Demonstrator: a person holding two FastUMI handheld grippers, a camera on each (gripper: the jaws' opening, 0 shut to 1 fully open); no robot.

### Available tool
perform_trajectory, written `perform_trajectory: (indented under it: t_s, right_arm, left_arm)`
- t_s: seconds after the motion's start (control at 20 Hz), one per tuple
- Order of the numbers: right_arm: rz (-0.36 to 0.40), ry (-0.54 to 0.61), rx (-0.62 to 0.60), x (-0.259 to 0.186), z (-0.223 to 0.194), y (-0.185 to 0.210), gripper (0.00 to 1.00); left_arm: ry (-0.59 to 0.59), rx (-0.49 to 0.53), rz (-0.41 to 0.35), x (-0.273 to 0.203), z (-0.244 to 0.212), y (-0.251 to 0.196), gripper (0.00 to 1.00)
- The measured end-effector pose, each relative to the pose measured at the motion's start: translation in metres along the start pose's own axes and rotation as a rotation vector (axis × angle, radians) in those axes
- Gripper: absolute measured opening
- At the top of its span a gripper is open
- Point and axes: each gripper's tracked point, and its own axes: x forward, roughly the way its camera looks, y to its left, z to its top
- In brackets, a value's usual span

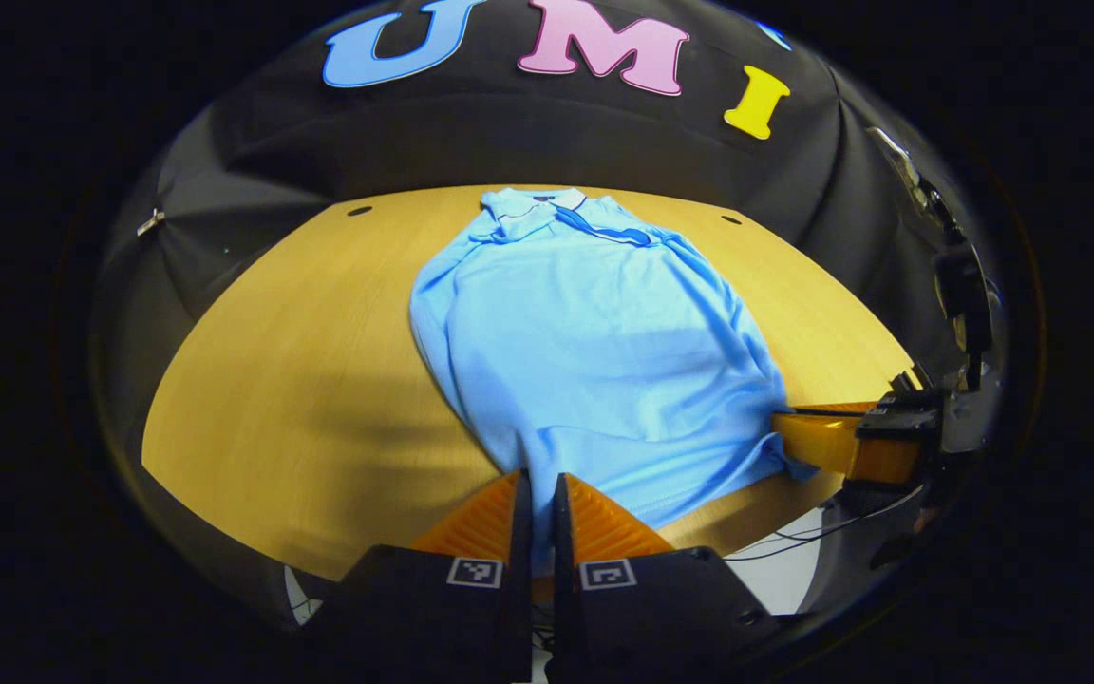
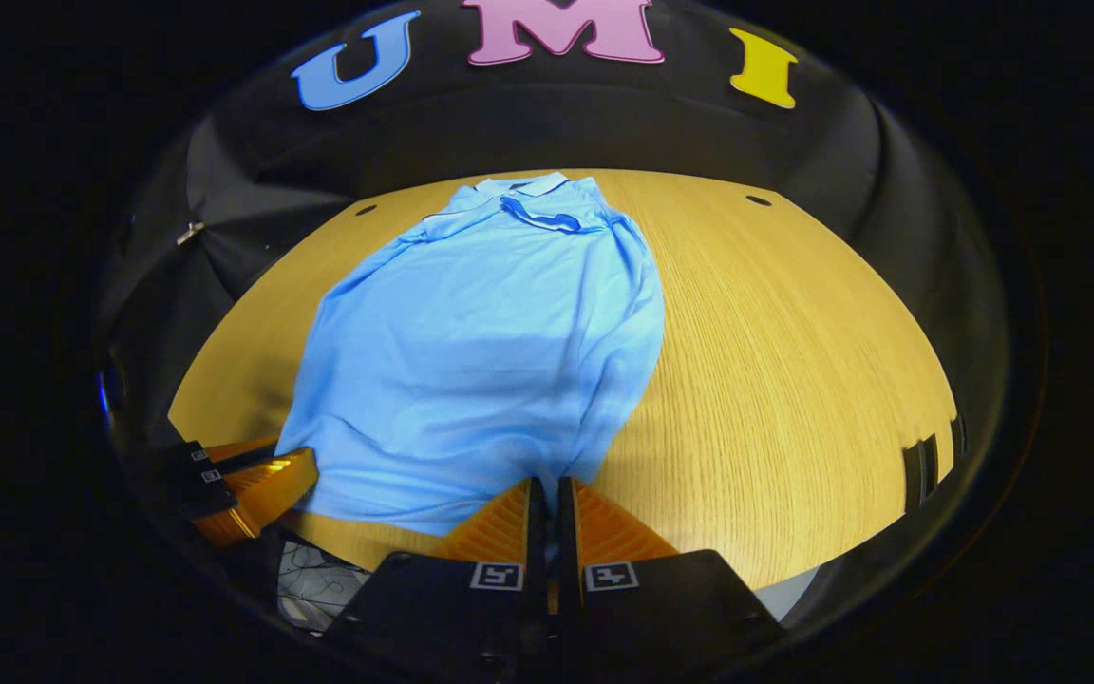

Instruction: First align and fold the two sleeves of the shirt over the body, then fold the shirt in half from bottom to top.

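Left gripper (image 1: 537, 486) and right gripper (image 2: 545, 492): each closed on a bottom-hem corner of light-blue polo shirt (image 1: 594, 351), flat on wooden table (image 1: 300, 380). Sleeves apparently folded in; bottom-to-top fold not yet made.

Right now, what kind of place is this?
Probably a recording booth, not a home: a black cloth wall wraps a wooden table, where a blue shirt lies, with loose cables below.
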Motion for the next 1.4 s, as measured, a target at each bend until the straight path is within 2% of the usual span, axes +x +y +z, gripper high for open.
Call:
perform_trajectory:
  t_s: [0.1,0.2,0.35,0.75,1.0,1.05,1.1,1.4]
  right_arm:
    - [0.013,0.012,-0.01,0.0,0.001,0.001,0.09]
    - [0.024,0.03,-0.018,0.001,0.0,0.001,0.06]
    - [0.045,0.059,-0.053,0.003,0.001,0.001,0.05]
    - [0.118,0.135,-0.007,0.001,0.009,0.001,0.06]
    - [0.171,0.097,-0.007,0.005,0.055,0.007,0.05]
    - [0.179,0.084,-0.01,0.006,0.066,0.008,0.05]
    - [0.18,0.072,-0.008,0.007,0.075,0.007,0.05]
    - [0.223,0.016,0.008,0.012,0.133,0.013,0.05]
  left_arm:
    - [0.014,-0.051,-0.008,0.001,0.003,0.003,0.1]
    - [0.02,-0.053,-0.015,0.001,0.003,0.001,0.07]
    - [0.042,-0.017,0.004,0.002,0.003,0.001,0.07]
    - [0.088,-0.032,0.05,0.007,0.019,-0.002,0.07]
    - [0.044,-0.067,0.079,-0.001,0.066,0.0,0.06]
    - [0.034,-0.087,0.08,-0.003,0.077,0.001,0.02]
    - [0.025,-0.101,0.082,-0.004,0.089,0.003,0.07]
    - [-0.05,-0.112,0.092,0.002,0.152,0.012,0.06]
